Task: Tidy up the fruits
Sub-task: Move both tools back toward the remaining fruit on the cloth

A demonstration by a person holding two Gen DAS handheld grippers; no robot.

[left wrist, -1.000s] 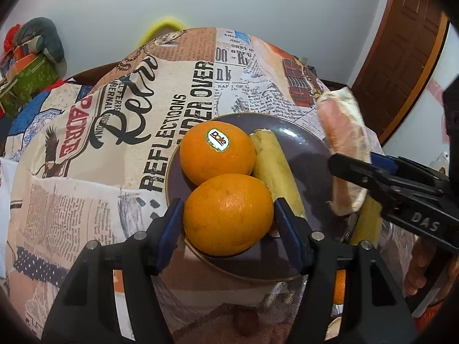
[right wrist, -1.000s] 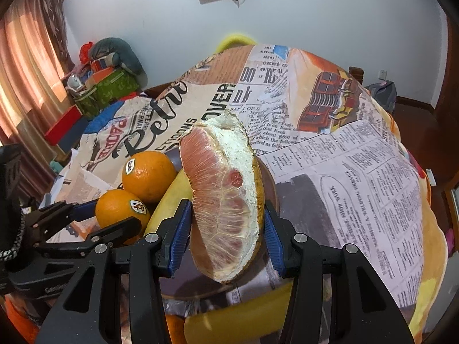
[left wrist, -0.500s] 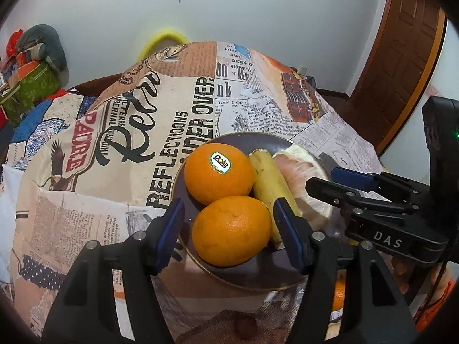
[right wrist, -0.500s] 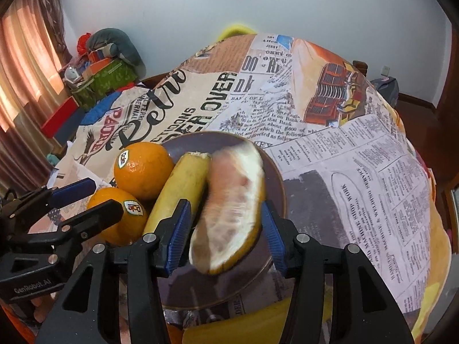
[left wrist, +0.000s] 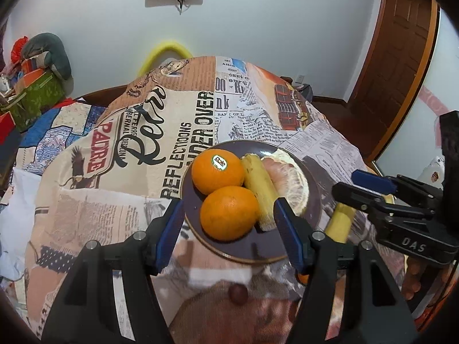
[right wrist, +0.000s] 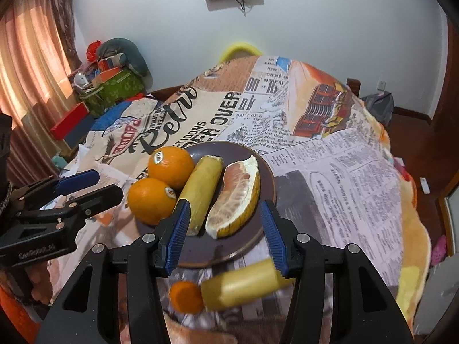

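Note:
A dark purple plate [left wrist: 314, 200] [right wrist: 266, 172] holds two oranges [left wrist: 229, 212] [left wrist: 217, 170], a banana piece [left wrist: 259, 189] [right wrist: 202, 192] and a pomelo wedge [left wrist: 292, 180] [right wrist: 236, 197]. My left gripper [left wrist: 229, 229] is open and empty, its fingers either side of the near orange [right wrist: 150, 200] but drawn back from it. My right gripper [right wrist: 225, 229] is open and empty, just in front of the pomelo wedge. It shows from the side in the left wrist view [left wrist: 361, 189].
A second banana piece [right wrist: 243, 283] [left wrist: 340, 223] and a small orange fruit [right wrist: 186, 296] lie on the printed tablecloth [right wrist: 344, 172] in front of the plate. A small dark round fruit [left wrist: 239, 293] lies near the table's front edge. Boxes and clutter [right wrist: 109, 86] are far left.
My right gripper lowered the pomelo wedge onto the plate, let it go and drew back. My left gripper released the near orange and pulled back and up.

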